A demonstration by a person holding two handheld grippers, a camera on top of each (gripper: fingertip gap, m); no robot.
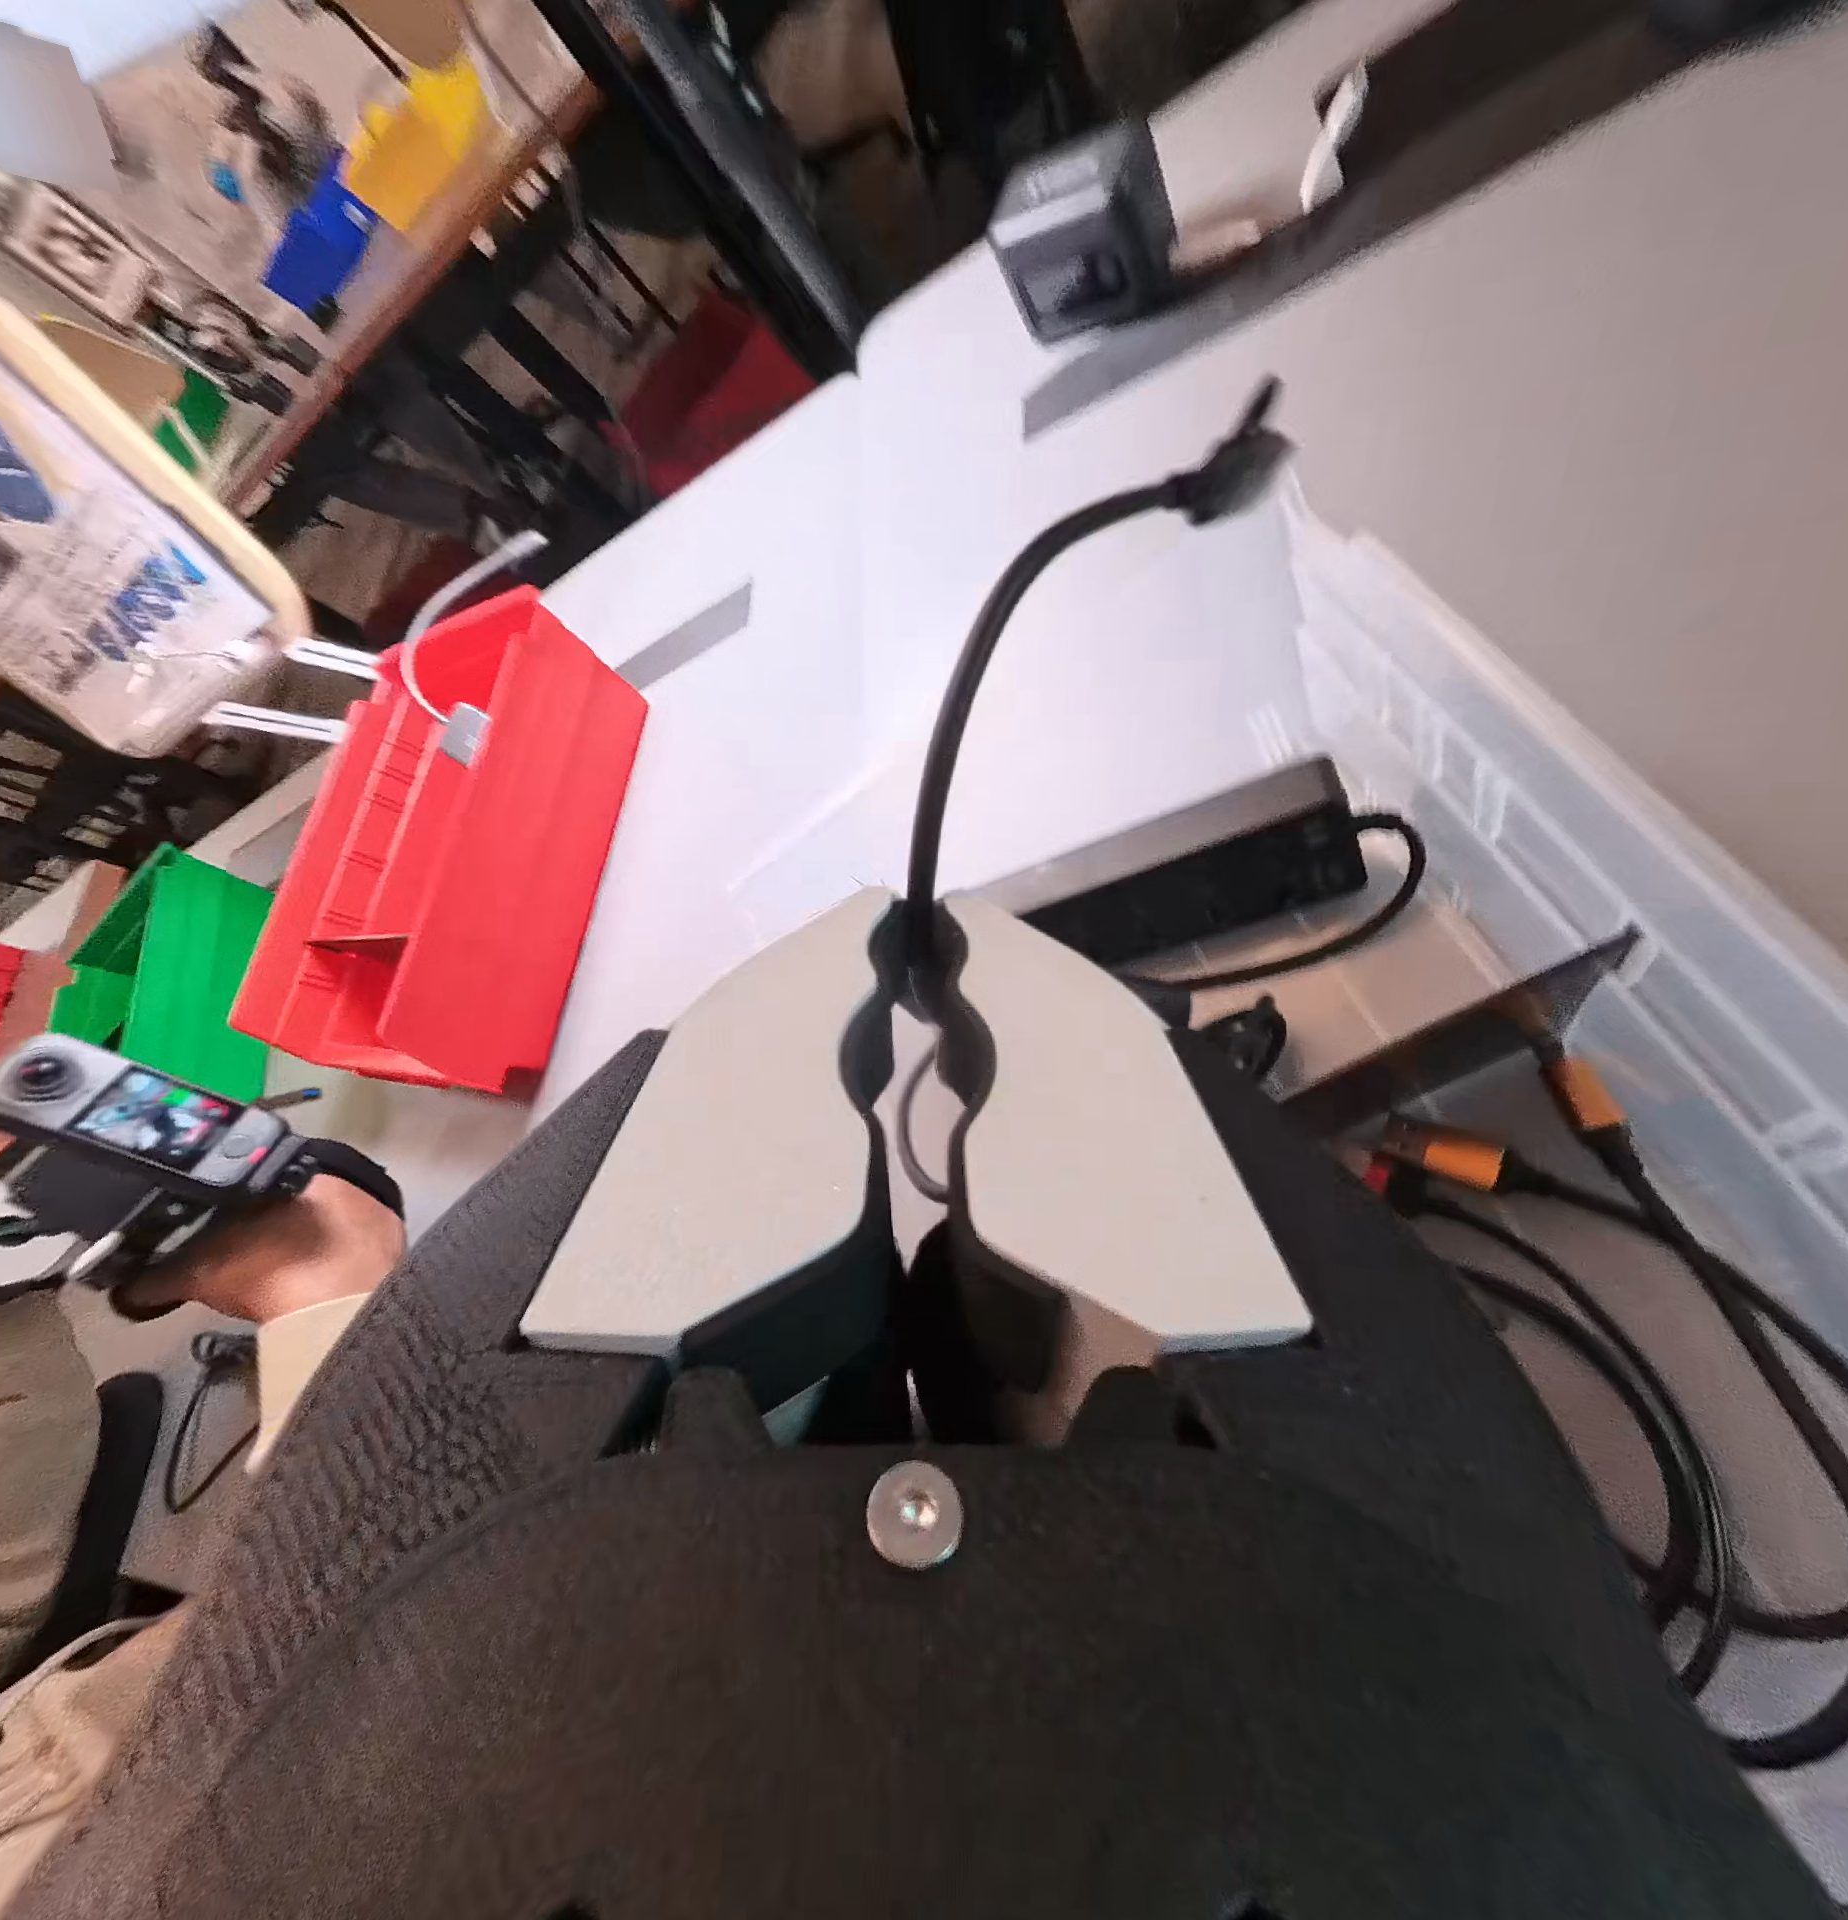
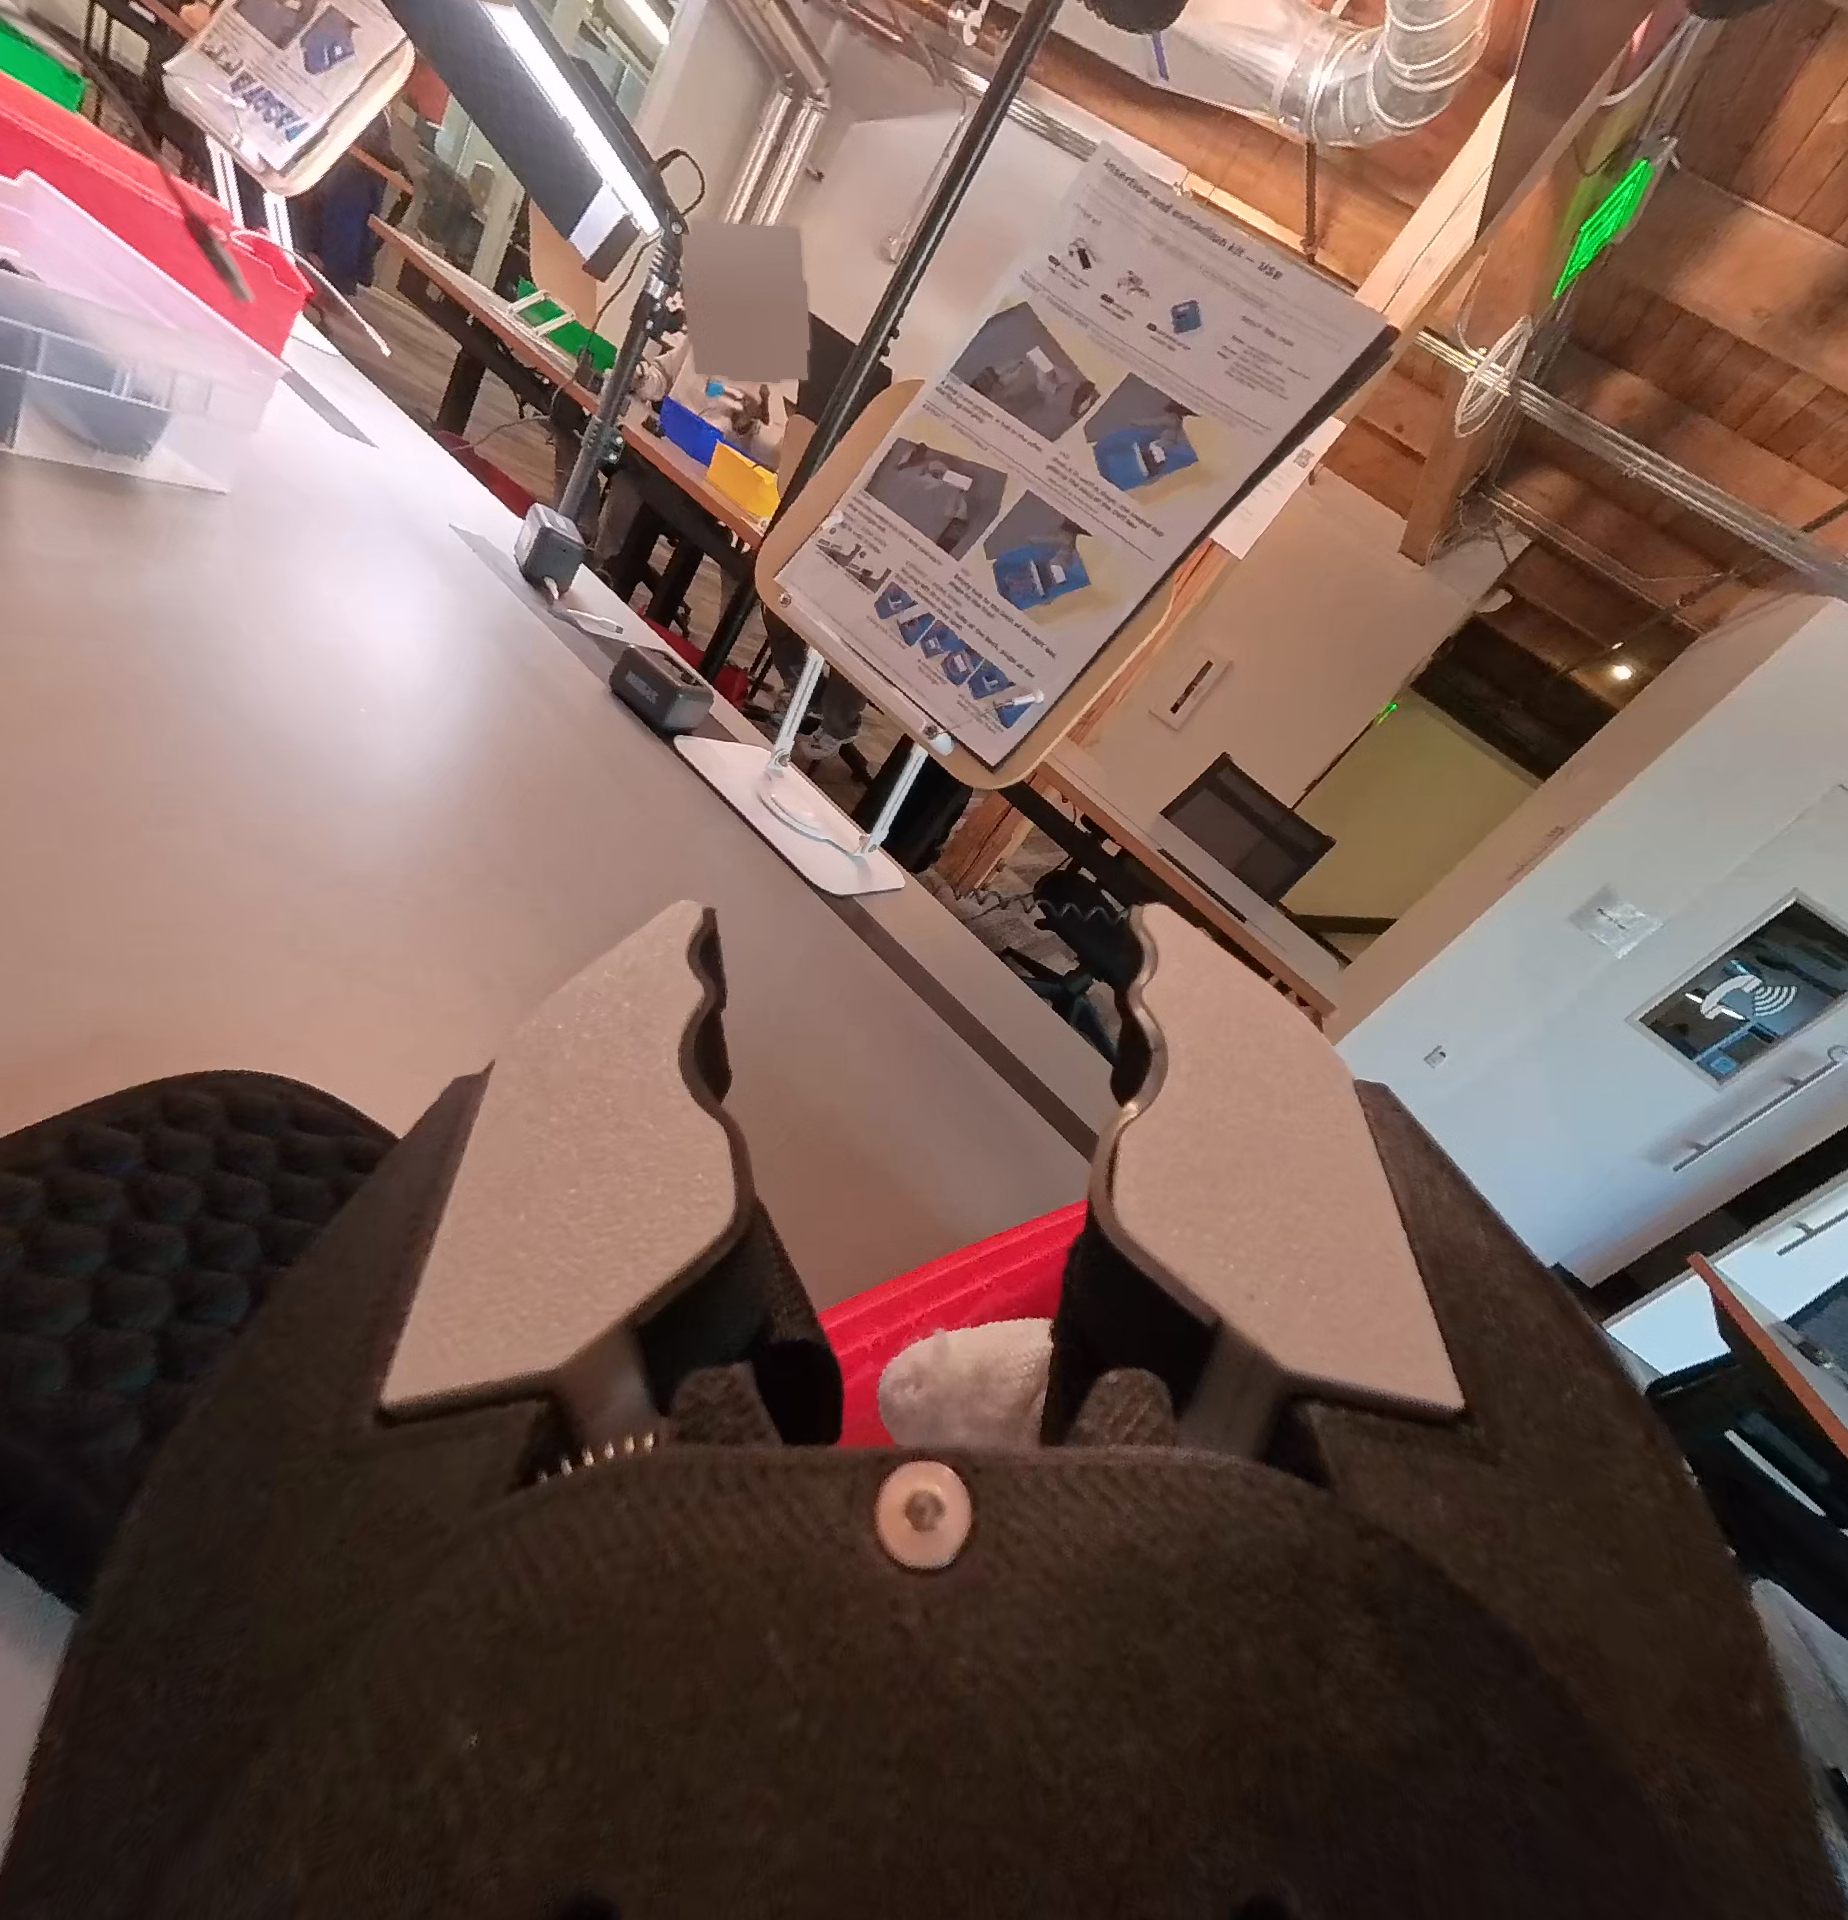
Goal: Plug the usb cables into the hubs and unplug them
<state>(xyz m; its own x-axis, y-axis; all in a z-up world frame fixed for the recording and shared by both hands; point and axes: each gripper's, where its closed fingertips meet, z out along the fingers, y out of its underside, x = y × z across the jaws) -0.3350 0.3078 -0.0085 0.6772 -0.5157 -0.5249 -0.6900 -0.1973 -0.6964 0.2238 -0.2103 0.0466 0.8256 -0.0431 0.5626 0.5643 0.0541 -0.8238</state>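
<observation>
Left gripper [image 1: 915, 925] clamps a black cable [image 1: 951, 707], plug [image 1: 1226, 473] in the air at 1 o'clock. Hub [image 1: 1211, 873] on the table [image 1: 1003, 644] at 2 o'clock, red bin [image 1: 452, 852] at 10 o'clock. Right gripper [image 2: 925, 935] gapes, holding nothing; sign stand [image 2: 1065, 457] far beyond at 12 o'clock.

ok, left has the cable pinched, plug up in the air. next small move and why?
Probably swing the left gripper toward the black hub at its right and tip the plug down to its ports. The black cable is clamped low, its plug points away, and the right gripper is open and empty.
</observation>
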